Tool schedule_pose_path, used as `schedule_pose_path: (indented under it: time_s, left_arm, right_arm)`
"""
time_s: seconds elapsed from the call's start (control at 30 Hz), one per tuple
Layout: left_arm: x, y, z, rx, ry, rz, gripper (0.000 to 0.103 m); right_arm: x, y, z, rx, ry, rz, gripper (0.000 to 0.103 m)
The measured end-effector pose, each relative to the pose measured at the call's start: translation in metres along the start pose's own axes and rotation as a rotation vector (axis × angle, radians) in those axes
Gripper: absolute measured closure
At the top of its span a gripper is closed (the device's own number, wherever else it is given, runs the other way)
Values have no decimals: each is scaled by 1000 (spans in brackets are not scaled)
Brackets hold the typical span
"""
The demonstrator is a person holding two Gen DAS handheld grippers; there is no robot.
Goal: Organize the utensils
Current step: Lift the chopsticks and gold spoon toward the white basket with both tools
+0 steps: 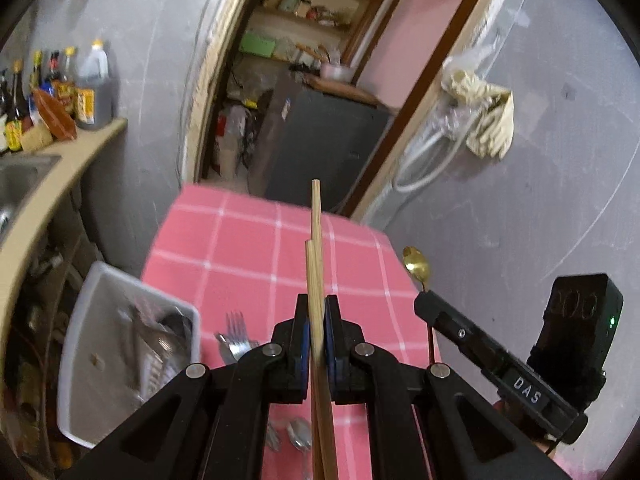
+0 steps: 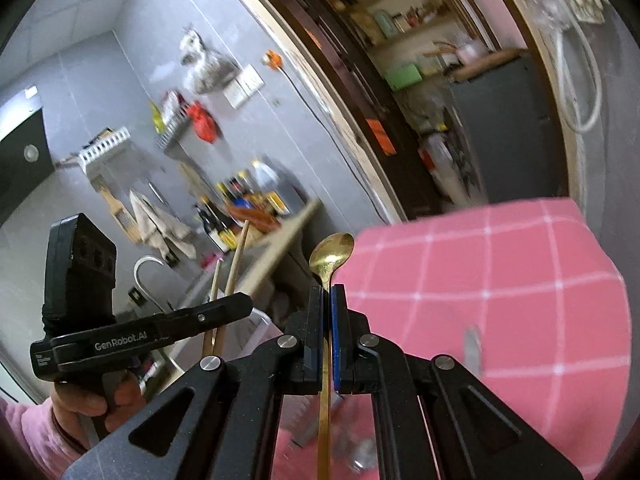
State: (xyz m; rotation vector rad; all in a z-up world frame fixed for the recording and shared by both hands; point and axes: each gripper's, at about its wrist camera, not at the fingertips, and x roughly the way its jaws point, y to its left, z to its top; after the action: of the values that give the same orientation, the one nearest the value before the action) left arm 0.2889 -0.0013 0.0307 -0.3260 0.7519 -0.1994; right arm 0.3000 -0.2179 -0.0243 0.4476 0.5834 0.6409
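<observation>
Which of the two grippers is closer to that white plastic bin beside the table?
Left. The left gripper, shut on the chopsticks, hangs just right of the white bin. The right gripper, shut on the gold spoon, is farther right, past the left one.

Tray: white plastic utensil tray (image 1: 86, 360) just off the pink checked table's (image 1: 248, 248) left edge.
Forks: steel forks (image 1: 236, 340) on the table, right of the tray.

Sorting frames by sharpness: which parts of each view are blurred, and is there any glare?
Left wrist view: chopsticks and left gripper sharp; white bin and forks motion-smeared. Right wrist view: gold spoon and right gripper crisp, with glare on the bowl; bottles and pink tablecloth blurred. Both fisheye-curved.
</observation>
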Motion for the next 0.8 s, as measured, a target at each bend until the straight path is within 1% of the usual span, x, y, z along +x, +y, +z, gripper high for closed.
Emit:
schedule_pose_path:
  time_s: [0.17,0.33,0.47,0.57,0.63,0.8]
  left_arm:
    - [-22,16,26,14,-62,26,97]
    - [-37,41,47,8,-120,52,97]
    - [-49,62,63,-16,-174,57,97]
    - [-57,79,71,-23,-232,71,97]
    - [-57,89,73,-35,-254,77,97]
    - [-49,105,70,-36,-322,87,97]
  right_arm:
    - [14,36,17,-27,-49,31,100]
    - [28,64,20,-46,-95,52,100]
    - [40,86,24,-39,-152,86,100]
    - [51,96,21,-21,-188,115,100]
    - [60,100,15,-9,-197,129,100]
    - [85,106,-10,-5,-209,138,100]
